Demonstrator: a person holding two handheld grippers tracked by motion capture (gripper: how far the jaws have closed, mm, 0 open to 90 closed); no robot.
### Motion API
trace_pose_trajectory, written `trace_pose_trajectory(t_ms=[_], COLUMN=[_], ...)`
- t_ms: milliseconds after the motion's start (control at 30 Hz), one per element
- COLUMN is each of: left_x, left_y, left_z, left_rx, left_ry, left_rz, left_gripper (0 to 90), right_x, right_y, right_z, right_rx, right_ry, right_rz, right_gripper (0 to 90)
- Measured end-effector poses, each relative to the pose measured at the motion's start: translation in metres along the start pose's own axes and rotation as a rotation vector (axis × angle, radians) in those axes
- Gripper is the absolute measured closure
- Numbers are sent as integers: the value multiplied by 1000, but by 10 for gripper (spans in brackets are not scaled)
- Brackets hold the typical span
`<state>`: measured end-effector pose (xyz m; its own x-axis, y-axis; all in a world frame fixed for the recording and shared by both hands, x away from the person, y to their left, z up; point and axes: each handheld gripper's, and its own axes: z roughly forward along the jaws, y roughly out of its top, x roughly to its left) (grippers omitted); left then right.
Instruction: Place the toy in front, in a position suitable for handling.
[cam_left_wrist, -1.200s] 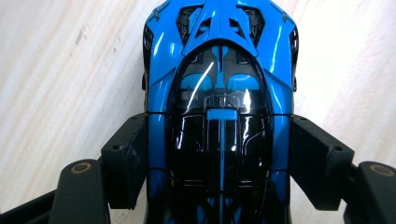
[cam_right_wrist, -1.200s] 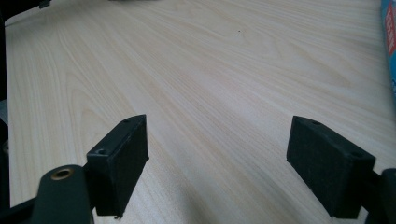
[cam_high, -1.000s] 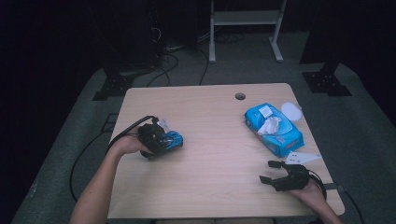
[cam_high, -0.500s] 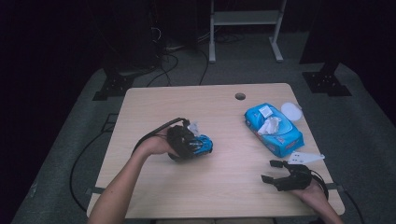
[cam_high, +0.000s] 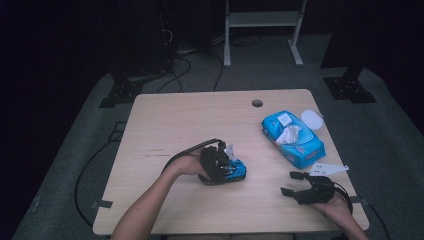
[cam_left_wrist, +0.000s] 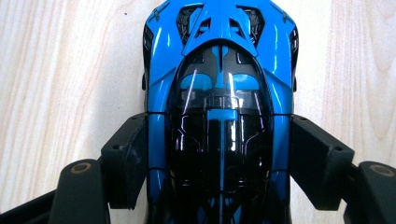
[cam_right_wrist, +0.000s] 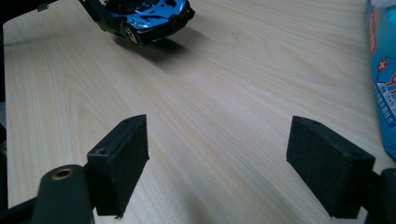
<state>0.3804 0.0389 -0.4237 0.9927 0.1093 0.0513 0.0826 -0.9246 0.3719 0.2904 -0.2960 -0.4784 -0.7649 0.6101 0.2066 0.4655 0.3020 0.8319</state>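
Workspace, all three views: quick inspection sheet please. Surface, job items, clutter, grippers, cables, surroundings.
Surface: light wooden table, round hole near its far edge.
Job's things: blue toy car clamped by its sides, near the table's middle.
Clutter: blue wipes pack, a wipe poking out; white round lid beside it; white flat piece near the right hand.
Grippers: left gripper shut on the car; right gripper open, nothing between its jaws.
Cables: black cable trailing from the left gripper; more on the floor behind.
Surroundings: dark room, grey carpet, white metal frame beyond the table.
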Motion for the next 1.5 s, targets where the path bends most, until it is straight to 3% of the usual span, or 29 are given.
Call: trace_pose_trajectory(t_ms=[500, 633, 733, 767, 800, 833, 867, 900, 967, 1000, 1033, 1067, 1233, 1333, 1467, 1500], left_x=[-9, -8, -8, -8, -8, -7, -9, -10, -11, -12, -12, -13, -16, -18, -20, -20], left_y=[2, 0, -2, -2, -2, -3, -7, -9, -12, -19, -19, -24, -49, -69, -80, -87], left_z=[21, 24, 25, 25, 24, 21, 16, 13, 10, 3, 3, 1, -13, -17, -18, -17], left_rx=[21, -7, -33, -33, -51, -65, -112, -128, -142, -178, -178, -197, -284, -362, -392, -403], left_ry=[-28, -37, -38, -38, -27, -25, -18, -13, -6, 18, 18, 30, 75, 106, 121, 132], left_rz=[3, -9, -14, -14, -31, -41, -43, -44, -54, -66, -66, -77, -132, -180, -194, -213], left_gripper=[279, 278, 262, 223, 223, 175, 169, 153, 145, 138, 115, 113, 104, 98, 91, 91], right_x=[1, 1, -3, -3, -5, -11, -14, -18, -28, -32, -32, -42, -58, -70, -75, -76], right_y=[1, 8, 25, 25, 29, 44, 51, 58, 71, 77, 77, 86, 96, 96, 91, 91], right_z=[0, -5, -11, -11, -11, -13, -12, -11, -6, -2, -2, 5, 18, 31, 38, 38], right_rx=[3, -16, -32, -32, -35, -55, -58, -56, -44, -28, -28, -10, 18, 41, 61, 55], right_ry=[-16, -66, -157, -157, -172, -225, -249, -273, -309, -332, -332, -376, -417, -427, -442, -450], right_rz=[-4, -29, -70, -70, -76, -96, -106, -118, -132, -143, -143, -149, -140, -121, -128, -122], right_gripper=[199, 195, 195, 195, 195, 195, 195, 195, 194, 192, 192, 192, 193, 224, 321, 365])
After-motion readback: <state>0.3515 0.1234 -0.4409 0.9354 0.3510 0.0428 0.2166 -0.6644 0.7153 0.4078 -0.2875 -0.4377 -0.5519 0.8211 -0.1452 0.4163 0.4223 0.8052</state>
